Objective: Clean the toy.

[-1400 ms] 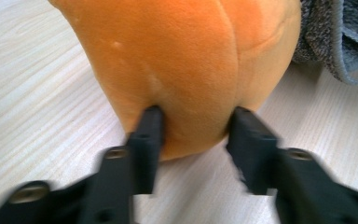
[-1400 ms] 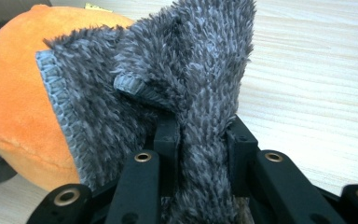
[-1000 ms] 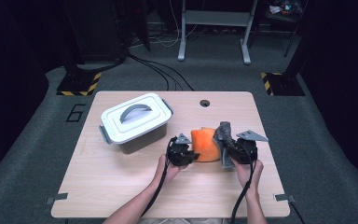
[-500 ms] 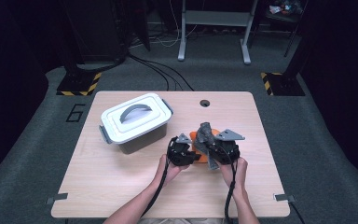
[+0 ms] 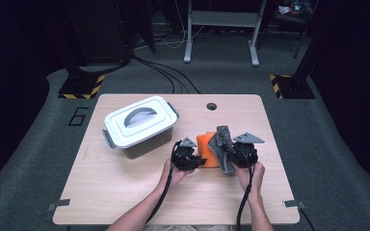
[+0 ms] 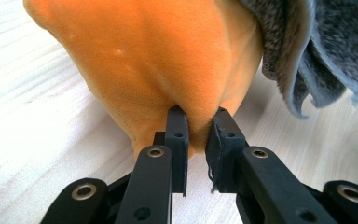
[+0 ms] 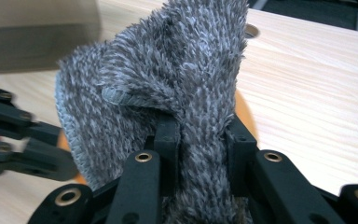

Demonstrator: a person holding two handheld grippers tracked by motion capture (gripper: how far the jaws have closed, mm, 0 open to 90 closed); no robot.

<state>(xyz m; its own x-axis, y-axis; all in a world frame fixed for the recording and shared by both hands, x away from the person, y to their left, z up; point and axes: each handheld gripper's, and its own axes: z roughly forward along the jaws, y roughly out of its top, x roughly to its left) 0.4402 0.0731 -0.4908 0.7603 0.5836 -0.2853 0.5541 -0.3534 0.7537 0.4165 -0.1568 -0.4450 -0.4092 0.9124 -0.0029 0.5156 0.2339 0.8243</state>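
Note:
An orange cloth (image 5: 204,146) lies bunched on the table, and my left gripper (image 5: 198,161) is shut on its near edge. In the left gripper view the jaws (image 6: 198,127) pinch a fold of the orange cloth (image 6: 168,56), with a grey fuzzy cloth (image 6: 317,51) hanging at the upper right. My right gripper (image 5: 230,158) is shut on the grey fuzzy cloth (image 5: 220,143), which stands up against the orange cloth's right side. The right gripper view has the grey cloth (image 7: 168,70) clamped between the jaws (image 7: 203,135), and the left gripper (image 7: 23,140) at the left edge.
A white lidded box (image 5: 139,126) with a grey handle stands at the back left of the wooden table (image 5: 125,192). A cable hole (image 5: 212,106) sits near the table's far edge. Dark floor with cables and stands surrounds the table.
My right gripper carried the grey cloth left over the orange cloth, then drew back a little to the right. The left gripper stayed on the orange cloth.

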